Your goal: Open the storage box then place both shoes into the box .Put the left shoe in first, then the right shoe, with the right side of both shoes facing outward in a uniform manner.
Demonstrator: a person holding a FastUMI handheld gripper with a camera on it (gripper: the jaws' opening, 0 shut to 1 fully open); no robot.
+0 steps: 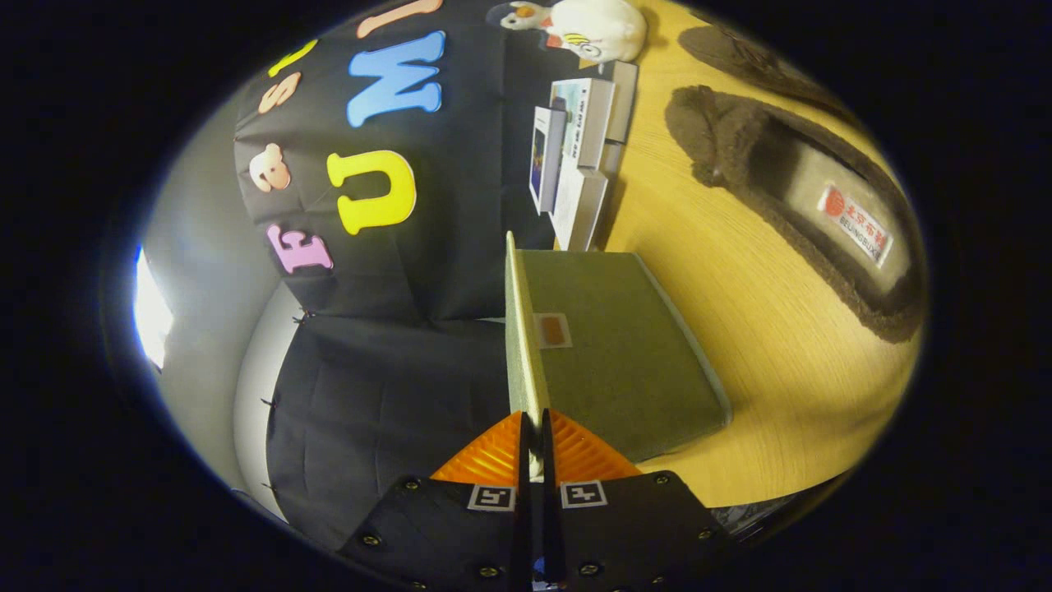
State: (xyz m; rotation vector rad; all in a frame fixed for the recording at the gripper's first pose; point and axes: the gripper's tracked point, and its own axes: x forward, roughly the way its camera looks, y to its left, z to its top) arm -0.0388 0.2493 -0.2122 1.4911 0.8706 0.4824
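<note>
My gripper (534, 432) is shut on the thin edge of the green storage box's lid (519, 329), and both orange fingers (493, 456) press on it. The lid runs straight ahead from the fingertips and stands away from the green felt box (633, 370), which lies on the wooden table. A small orange tag (552, 330) sits on the box next to the lid. One brown fuzzy shoe (789, 205) lies on the table beyond the box, its insole showing. A second brown shoe (740, 53) lies farther off, partly cut from sight.
A stack of white books or cartons (579, 144) stands by the cloth wall past the box. A white plush duck (588, 25) sits behind them. Bare wooden table (740, 329) lies between the box and the near shoe.
</note>
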